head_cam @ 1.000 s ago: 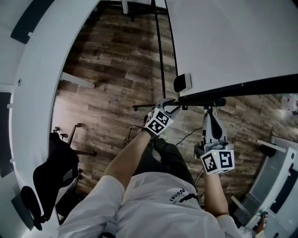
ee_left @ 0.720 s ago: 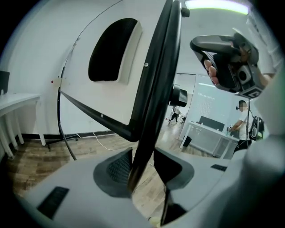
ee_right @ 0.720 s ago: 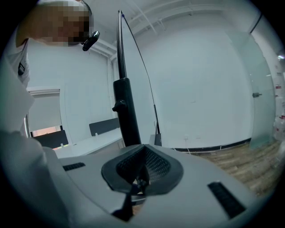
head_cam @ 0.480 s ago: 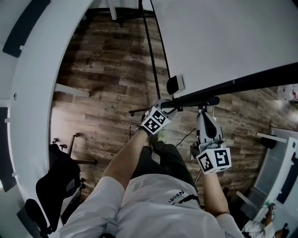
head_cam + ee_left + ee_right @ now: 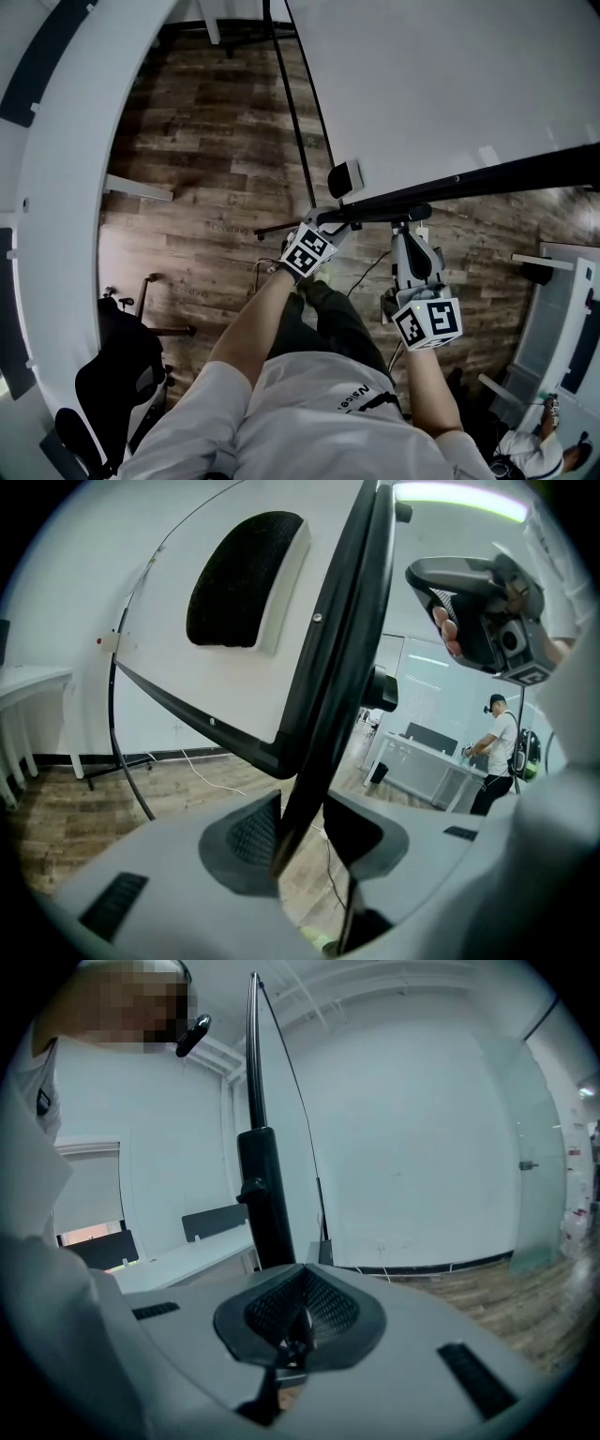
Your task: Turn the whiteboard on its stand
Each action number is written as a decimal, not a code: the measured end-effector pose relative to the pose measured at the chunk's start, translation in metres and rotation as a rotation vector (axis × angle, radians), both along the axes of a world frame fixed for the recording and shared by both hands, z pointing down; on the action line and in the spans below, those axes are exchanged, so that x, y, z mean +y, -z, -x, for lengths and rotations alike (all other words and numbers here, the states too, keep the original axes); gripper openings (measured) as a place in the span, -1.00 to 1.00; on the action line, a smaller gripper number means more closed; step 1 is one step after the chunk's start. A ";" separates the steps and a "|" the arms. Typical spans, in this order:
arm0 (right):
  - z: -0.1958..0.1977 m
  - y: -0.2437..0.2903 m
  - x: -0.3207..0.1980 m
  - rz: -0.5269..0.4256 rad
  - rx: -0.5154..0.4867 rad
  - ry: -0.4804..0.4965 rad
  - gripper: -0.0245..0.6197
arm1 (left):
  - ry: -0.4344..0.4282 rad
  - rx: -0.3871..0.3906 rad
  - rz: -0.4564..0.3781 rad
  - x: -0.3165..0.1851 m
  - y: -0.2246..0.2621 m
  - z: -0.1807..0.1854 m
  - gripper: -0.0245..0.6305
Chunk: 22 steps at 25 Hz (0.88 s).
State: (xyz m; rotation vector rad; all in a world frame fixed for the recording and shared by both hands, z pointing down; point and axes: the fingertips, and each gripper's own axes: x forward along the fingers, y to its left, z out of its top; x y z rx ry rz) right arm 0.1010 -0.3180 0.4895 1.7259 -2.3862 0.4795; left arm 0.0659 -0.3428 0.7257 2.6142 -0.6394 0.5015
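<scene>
The left gripper (image 5: 298, 829) clamps the whiteboard (image 5: 441, 84) by its black frame (image 5: 487, 175) near a corner. The right gripper (image 5: 302, 1314), pinched closed on nothing, points at the stand post (image 5: 264, 1194). The board looks tilted on its stand, so the turn seems unfinished.

Cropped at the head view's top and right edges: the whiteboard (image 5: 450, 84). Clipped just left of it, at the top edge: the foot of the stand (image 5: 292, 131). Far left of the whiteboard, cut by the lower rim: a black chair (image 5: 112, 375). Beyond the whiteboard in the left gripper view, too small for detail: a person (image 5: 495, 752). Too blurred to name: a dark speck at the right gripper's (image 5: 298, 1330) closed tips.
</scene>
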 end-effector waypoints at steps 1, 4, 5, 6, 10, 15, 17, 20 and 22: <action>-0.001 0.002 0.004 0.001 0.004 -0.006 -0.89 | -0.006 -0.001 0.012 0.006 -0.003 -0.001 -0.48; -0.003 0.005 0.015 0.006 0.017 -0.016 -0.89 | -0.008 0.003 0.028 0.022 -0.003 -0.002 -0.48; -0.003 0.006 0.019 0.008 0.020 -0.017 -0.89 | -0.006 0.003 0.031 0.025 -0.001 -0.002 -0.48; -0.003 0.006 0.022 0.009 0.021 -0.020 -0.89 | -0.003 -0.002 0.039 0.029 -0.002 -0.002 -0.48; -0.006 0.010 0.039 0.012 0.028 -0.028 -0.89 | -0.002 0.004 0.055 0.047 -0.004 -0.005 -0.48; -0.008 0.017 0.053 0.001 0.033 -0.017 -0.89 | 0.012 -0.003 0.066 0.065 -0.007 -0.005 -0.48; -0.008 0.019 0.062 0.000 0.037 -0.006 -0.89 | 0.020 -0.003 0.071 0.075 -0.006 -0.006 -0.48; -0.013 0.023 0.079 -0.003 0.032 0.008 -0.89 | 0.035 -0.012 0.073 0.088 -0.007 -0.008 -0.48; -0.018 0.024 0.092 -0.002 0.026 0.015 -0.89 | 0.043 -0.020 0.068 0.096 -0.008 -0.009 -0.48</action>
